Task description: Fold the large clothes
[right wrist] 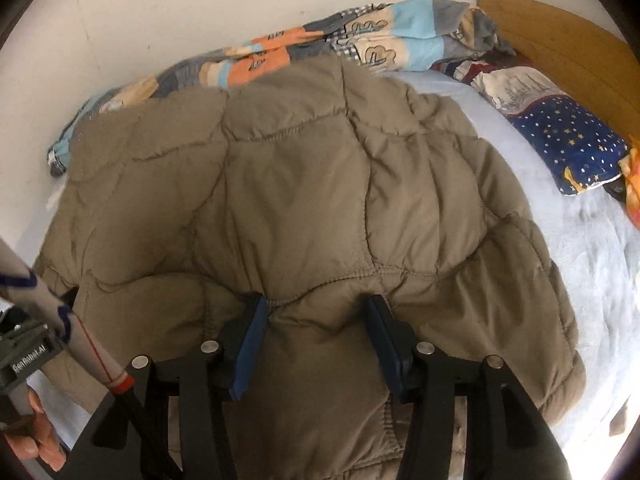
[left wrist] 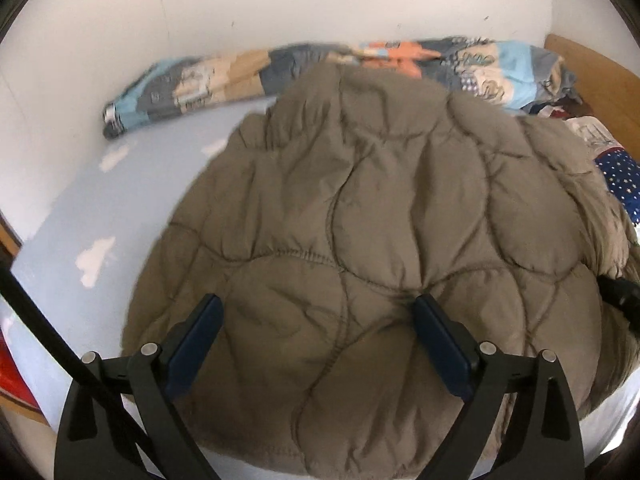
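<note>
So the big olive-brown quilted jacket [left wrist: 360, 220] is lying on the light blue sheet of the bed [left wrist: 80, 208], taking up most of the middle. Its long axis runs from the near edge, where both grippers are, back toward the white wall [left wrist: 280, 8]. The far end just reaches the rolled-up patchwork blanket [left wrist: 208, 76] along that wall. I honestly can't tell which end is the collar, the fisheye smears the far part too much.

The left gripper [left wrist: 316, 312] is spread wide over the near part of the jacket, nothing pinched; the pads sit apart over puffy fabric. The right gripper [right wrist: 316, 312] is narrower, with a hump of jacket bulging up between its blue pads [right wrist: 250, 344]. The fabric puckers at both pad tips, so it looks like it's clamped on that fold.

Edges: in the left wrist view the jacket's left edge curves round with a good strip of bare sheet beside it. In the right wrist view the right edge leaves open sheet out toward the starry blue pillow [right wrist: 568, 148] and the wooden headboard [right wrist: 560, 40]. The near hem hangs close to the bed's front edge.
</note>
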A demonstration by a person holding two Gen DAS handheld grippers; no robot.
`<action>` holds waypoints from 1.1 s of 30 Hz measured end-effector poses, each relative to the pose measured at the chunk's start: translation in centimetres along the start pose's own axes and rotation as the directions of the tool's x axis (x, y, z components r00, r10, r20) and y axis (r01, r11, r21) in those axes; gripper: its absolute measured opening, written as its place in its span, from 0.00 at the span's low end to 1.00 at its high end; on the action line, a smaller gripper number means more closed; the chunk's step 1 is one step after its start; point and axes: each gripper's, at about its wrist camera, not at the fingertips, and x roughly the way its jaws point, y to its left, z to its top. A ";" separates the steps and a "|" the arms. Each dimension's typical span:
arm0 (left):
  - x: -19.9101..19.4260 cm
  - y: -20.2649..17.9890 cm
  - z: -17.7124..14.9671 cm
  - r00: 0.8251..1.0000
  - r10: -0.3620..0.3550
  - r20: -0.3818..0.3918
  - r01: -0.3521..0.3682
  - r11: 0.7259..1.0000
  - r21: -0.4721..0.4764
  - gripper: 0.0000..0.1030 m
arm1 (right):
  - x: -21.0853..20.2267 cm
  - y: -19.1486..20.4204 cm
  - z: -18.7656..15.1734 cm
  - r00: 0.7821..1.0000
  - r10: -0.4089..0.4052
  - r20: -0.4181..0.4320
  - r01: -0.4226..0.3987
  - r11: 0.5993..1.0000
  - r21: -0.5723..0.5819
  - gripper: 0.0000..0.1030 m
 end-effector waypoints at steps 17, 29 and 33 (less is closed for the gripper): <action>-4.1 -5.6 -2.0 0.989 -0.031 0.143 -0.004 0.971 0.237 0.93 | -4.6 -6.1 -1.7 0.994 -0.097 0.049 0.088 0.983 0.164 0.54; -3.0 -6.2 -2.3 0.993 -0.026 0.116 -0.004 0.968 0.250 0.93 | -2.2 -6.8 -1.9 0.998 -0.055 -0.042 0.063 0.972 0.225 0.58; -2.8 -6.1 -2.4 0.994 -0.028 0.110 0.000 0.969 0.249 0.93 | -1.5 -7.0 -2.0 0.997 -0.049 -0.061 0.062 0.971 0.229 0.60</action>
